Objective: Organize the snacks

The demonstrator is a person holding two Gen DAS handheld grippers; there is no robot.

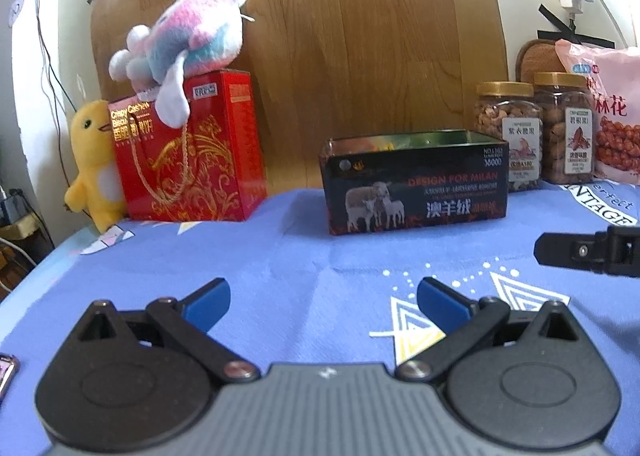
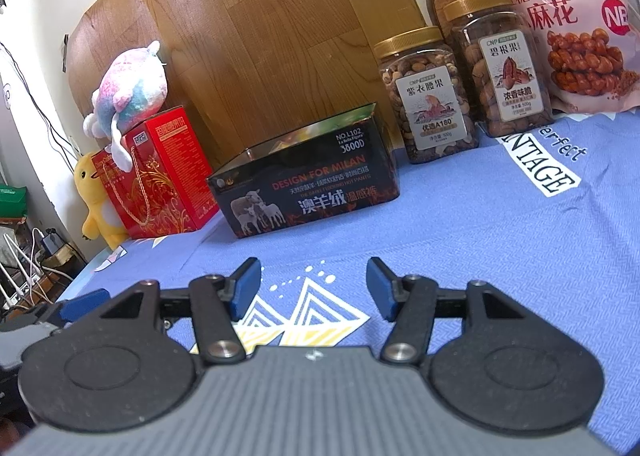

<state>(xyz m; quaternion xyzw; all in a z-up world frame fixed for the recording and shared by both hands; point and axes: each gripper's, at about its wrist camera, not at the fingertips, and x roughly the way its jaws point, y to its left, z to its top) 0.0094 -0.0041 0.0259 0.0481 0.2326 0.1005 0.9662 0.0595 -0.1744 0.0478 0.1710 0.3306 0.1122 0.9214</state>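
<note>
The left gripper (image 1: 324, 302) hung low over the blue printed cloth (image 1: 304, 264) with its blue pads spread wide and nothing between them. The right gripper (image 2: 314, 288) was likewise released, its jaws apart over the white-and-yellow triangle print, gripping nothing; part of its black finger showed at the right edge of the left wrist view. Beyond both, near the middle of the cloth's far side, sat an open black box (image 2: 304, 184) printed with sheep and the words "DESIGN FOR MILAN"; its contents could not be made out. To its right stood two clear nut jars with gold lids, the shorter jar (image 2: 430, 96) just beside the taller jar (image 2: 504, 64), and behind the taller one leaned a pink bag of twisted fried snacks (image 2: 576, 24). Left of the black box stood a red gift box (image 1: 192, 148) with a rope handle, a pink-and-blue plush toy (image 1: 180, 44) lying on top of it and a yellow plush duck (image 1: 92, 164) pressed against its left side. A wood-grain board (image 1: 320, 36) stood upright behind everything.
</note>
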